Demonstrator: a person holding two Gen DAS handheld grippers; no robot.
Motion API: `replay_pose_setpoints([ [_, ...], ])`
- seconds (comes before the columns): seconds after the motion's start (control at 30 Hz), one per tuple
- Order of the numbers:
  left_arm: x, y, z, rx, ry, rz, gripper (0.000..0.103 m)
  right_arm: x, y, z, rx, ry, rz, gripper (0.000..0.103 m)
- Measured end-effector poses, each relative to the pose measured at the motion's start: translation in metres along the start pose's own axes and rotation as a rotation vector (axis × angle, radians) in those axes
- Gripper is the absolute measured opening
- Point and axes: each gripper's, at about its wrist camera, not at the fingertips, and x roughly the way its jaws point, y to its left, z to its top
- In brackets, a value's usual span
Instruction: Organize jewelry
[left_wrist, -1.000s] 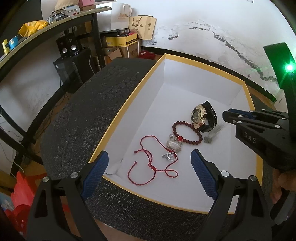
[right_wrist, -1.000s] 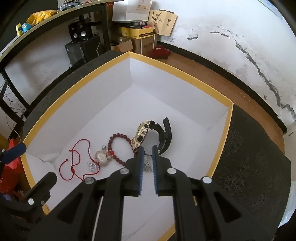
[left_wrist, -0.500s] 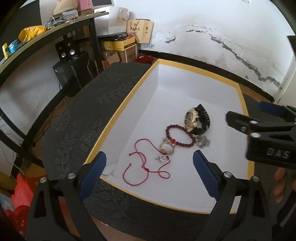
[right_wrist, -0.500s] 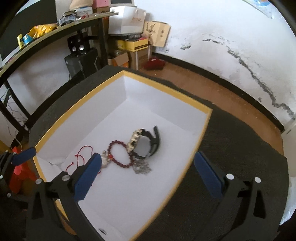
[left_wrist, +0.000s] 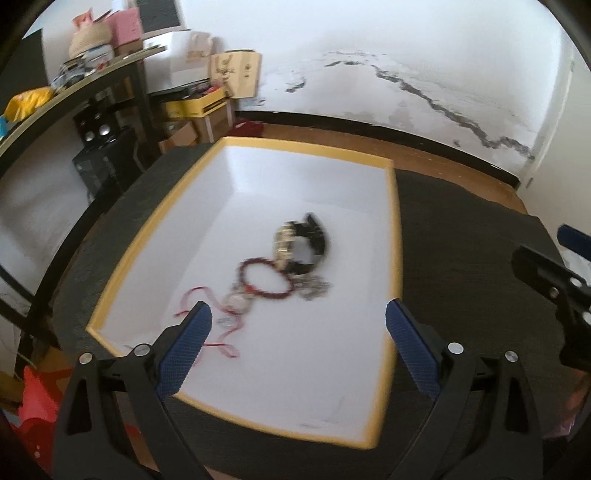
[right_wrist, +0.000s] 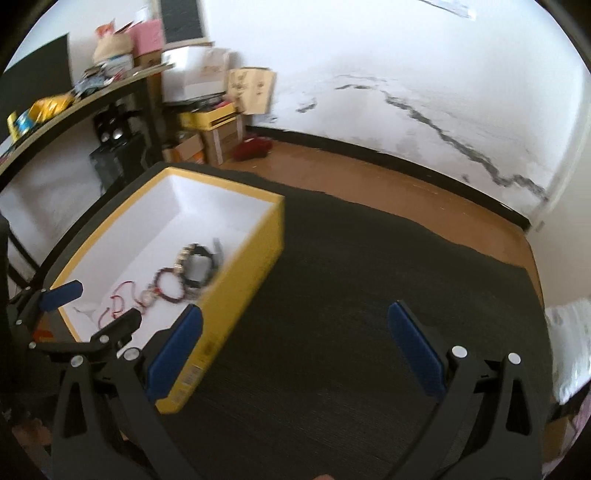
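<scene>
Both tongs, left (left_wrist: 297, 343) and right (right_wrist: 293, 339), spread wide and empty; watch (left_wrist: 301, 245), bead bracelet (left_wrist: 266, 278), red cord (left_wrist: 207, 314) and, blurry, probably a silver chain (left_wrist: 314, 290) touch inside the yellow-rimmed box (left_wrist: 393, 236), so a grab may drag neighbours.

The left wrist view looks down from near the yellow-rimmed box (left_wrist: 393, 236), facing its white interior. The right wrist view sits further right, over the dark mat (right_wrist: 351, 295), facing the far wall. Both, though blurred, share that box (right_wrist: 255, 258).
</scene>
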Motion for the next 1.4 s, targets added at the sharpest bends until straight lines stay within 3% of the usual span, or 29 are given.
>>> replay_pose_setpoints([
  [0.33,0.007,-0.111,-0.009,0.110,-0.001,-0.120,0.093,-0.036,-0.133,-0.068,0.185,-0.026,-0.134,0.097],
  [0.47,0.015,-0.158,-0.020,0.161,-0.010,-0.174,0.093,-0.031,-0.179,-0.099,0.270,-0.015,-0.185,0.097],
  [0.63,0.025,-0.191,-0.028,0.199,-0.019,-0.175,0.093,-0.015,-0.215,-0.130,0.340,0.029,-0.199,0.097],
  [0.83,0.033,-0.209,-0.034,0.223,-0.012,-0.166,0.093,-0.011,-0.216,-0.130,0.328,0.022,-0.217,0.097],
  [1.4,0.037,-0.203,-0.035,0.221,-0.003,-0.156,0.093,-0.004,-0.213,-0.134,0.314,0.044,-0.213,0.097],
])
